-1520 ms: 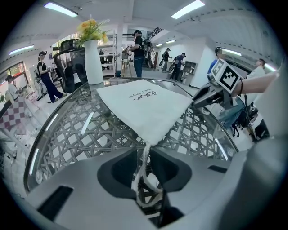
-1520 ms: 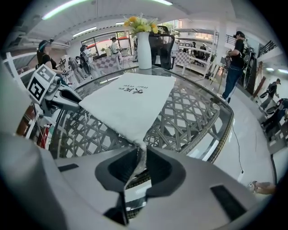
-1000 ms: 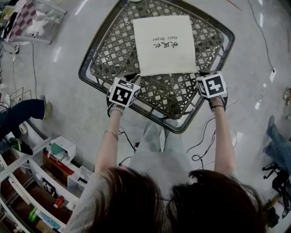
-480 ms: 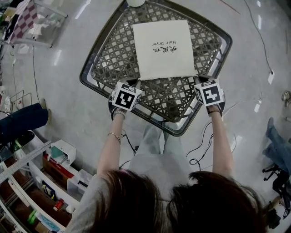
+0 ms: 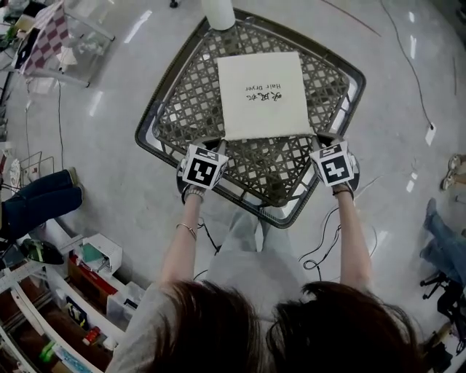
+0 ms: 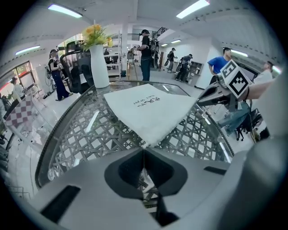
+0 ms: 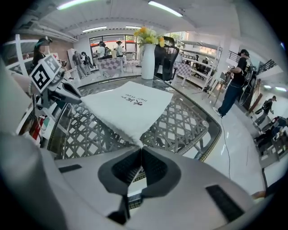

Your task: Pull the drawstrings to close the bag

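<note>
**Inspector:** Status of the drawstring bag (image 5: pixel 262 95)?

**Assessor:** It lies flat on the lattice table (image 5: pixel 148 138), print side up, with one edge toward the person. That near edge runs straight and full width, and no gathering shows. I judge the closing itself not begun.

**Inspector:** The tools?

**Assessor:** The left gripper (image 6: pixel 143 148) has its jaws pressed together right at the bag's near-left corner. The right gripper (image 7: pixel 141 147) stands the same way at the near-right corner. Each appears clamped on the tip of the cloth there.

**Inspector:** Are the drawstrings in hand, then?

**Assessor:** I cannot confirm that. No separate cord can be made out in any view. The corner fabric meets the jaw tips and hides whatever is pinched behind it.

**Inspector:** What remains?

**Assessor:** By my estimate, the entire pull: both grippers drawing away from the bag until the mouth puckers shut.

**Inspector:** Other limits on the record?

**Assessor:** In the head view the marker cubes (image 5: pixel 202 166) cover the jaws. The white vase (image 5: pixel 217 11) is cut off by the top edge. The bag looks thin, but whether it holds anything cannot be told.
</note>
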The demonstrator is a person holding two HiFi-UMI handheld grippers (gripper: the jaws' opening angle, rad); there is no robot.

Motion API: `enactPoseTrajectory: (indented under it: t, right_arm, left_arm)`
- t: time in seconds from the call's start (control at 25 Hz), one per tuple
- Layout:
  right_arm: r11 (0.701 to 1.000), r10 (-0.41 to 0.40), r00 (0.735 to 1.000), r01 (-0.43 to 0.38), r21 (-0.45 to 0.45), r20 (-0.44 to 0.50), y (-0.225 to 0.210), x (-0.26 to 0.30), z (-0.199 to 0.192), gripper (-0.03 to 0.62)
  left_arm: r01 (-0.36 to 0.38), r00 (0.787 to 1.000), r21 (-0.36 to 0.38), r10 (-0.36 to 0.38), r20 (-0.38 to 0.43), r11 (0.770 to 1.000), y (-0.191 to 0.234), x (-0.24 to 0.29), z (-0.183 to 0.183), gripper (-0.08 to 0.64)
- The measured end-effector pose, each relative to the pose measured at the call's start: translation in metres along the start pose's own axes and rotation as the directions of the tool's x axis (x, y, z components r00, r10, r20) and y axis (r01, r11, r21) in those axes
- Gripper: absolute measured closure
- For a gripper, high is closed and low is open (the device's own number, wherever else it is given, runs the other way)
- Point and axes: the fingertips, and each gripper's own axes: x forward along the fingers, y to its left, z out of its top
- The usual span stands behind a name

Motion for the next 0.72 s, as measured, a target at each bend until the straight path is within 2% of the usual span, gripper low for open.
enactPoseTrajectory:
  t: [0.4,0.56,0.72]
  right_arm:
    - [0.999,-0.025,0.995,0.022,0.027,0.094,-0.013,-0.030,0.034,0.568]
    - [0.997,-0.020,0.989,0.008,0.081,0.147,-0.020,-0.039,0.048,0.568]
    - [0.995,-0.032,0.983,0.015,0.095,0.183,-0.025,-0.050,0.059,0.568]
  left_arm:
    - [-0.030,0.997,-0.006,0.030,0.067,1.000,0.008,-0.028,0.028,0.532]
    - [-0.044,0.995,-0.001,0.044,0.091,0.999,0.012,-0.036,0.042,0.532]
    - [-0.061,0.990,-0.005,0.061,0.124,0.998,0.015,-0.048,0.054,0.532]
